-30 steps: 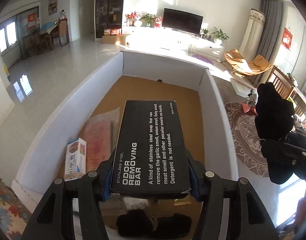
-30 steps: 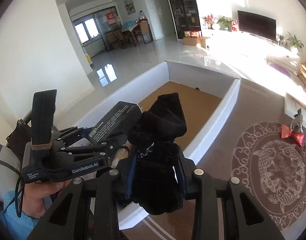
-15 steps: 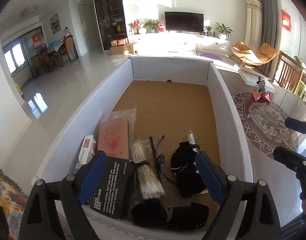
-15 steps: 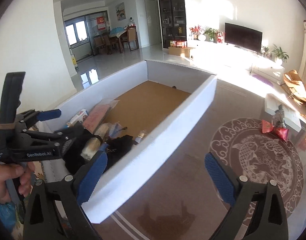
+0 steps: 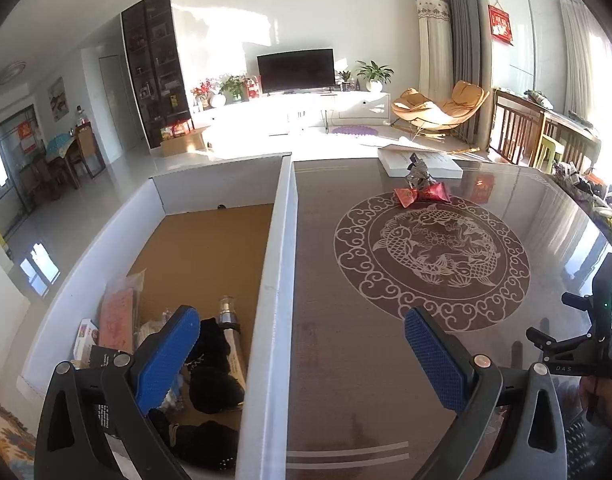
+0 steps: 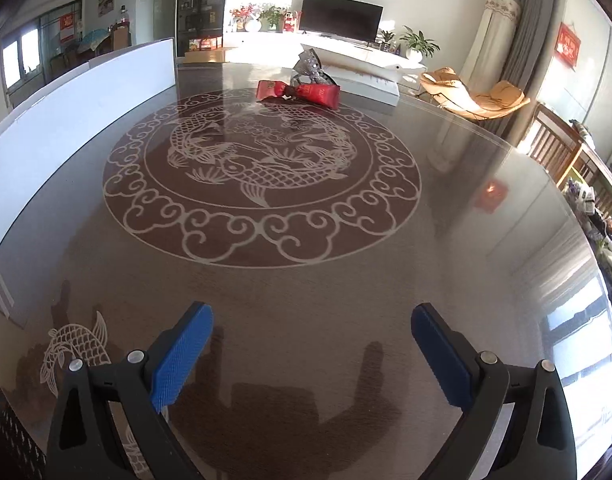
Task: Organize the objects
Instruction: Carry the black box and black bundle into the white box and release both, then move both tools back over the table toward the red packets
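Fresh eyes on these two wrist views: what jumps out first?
The pale fish medallion etched in the middle of the dark glossy table, with red packets at its far rim. At the table's left stands a white-walled box, black items piled at its near end. Both grippers, left and right, gape empty.

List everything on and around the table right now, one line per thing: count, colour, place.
box: one, white walls, brown floor, left part of the table.
black box: one, black with white print, box's near left corner.
small carton: one, white, against the box's left wall.
pink packet: one, pink, beside the carton.
black cloth items: several, black, near end of the box.
red packets: two, red, far side of the table.
silver wrapper: one, silver, behind them.
left gripper: blue pads, just opened, empty.
right gripper: blue pads, just opened, empty.
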Motion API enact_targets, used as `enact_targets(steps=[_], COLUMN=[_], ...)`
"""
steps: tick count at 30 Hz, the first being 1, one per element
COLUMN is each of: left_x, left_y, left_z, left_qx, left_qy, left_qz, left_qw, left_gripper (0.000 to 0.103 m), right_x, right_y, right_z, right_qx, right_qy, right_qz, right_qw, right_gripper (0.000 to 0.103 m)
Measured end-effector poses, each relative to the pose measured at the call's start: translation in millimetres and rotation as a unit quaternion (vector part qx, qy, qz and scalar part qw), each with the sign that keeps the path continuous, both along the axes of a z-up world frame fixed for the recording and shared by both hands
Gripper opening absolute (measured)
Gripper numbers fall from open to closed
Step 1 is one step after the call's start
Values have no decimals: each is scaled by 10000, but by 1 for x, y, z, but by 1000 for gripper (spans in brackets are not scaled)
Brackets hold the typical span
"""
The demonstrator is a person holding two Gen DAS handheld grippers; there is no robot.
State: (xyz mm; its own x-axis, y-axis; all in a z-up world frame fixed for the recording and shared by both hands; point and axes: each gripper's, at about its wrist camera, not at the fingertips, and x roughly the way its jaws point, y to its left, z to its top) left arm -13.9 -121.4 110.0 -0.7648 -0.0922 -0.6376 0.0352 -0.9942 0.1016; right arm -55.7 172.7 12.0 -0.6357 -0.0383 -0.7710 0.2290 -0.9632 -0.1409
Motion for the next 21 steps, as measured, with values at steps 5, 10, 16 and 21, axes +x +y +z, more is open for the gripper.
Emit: enact_targets(steps=[5,10,16,21], left_x=[-3,-11,-44,-79], left_y=[37,68,102,117], left_z=[-3,-31,-98,-121], left_qx=[-23,400,533,517], left_qy=[-60,-404,-1185,-1387], left_qz=[-314,-567,-704,-712], left_qw=[9995,9968,9890,9864], left_gripper=[103,103,103,103], right_x=[-4,-17,-22,-20], right_y=[20,27,35,33], right_z=[-2,-7,-12,-13], right_qx=[-80,-250,-564,-556], right_qy=[-64,-209,-406,-377], right_qz=[-232,-284,-414,-446], right_qw=[9997,9991,9967,9967], right_gripper=[100,100,103,103])
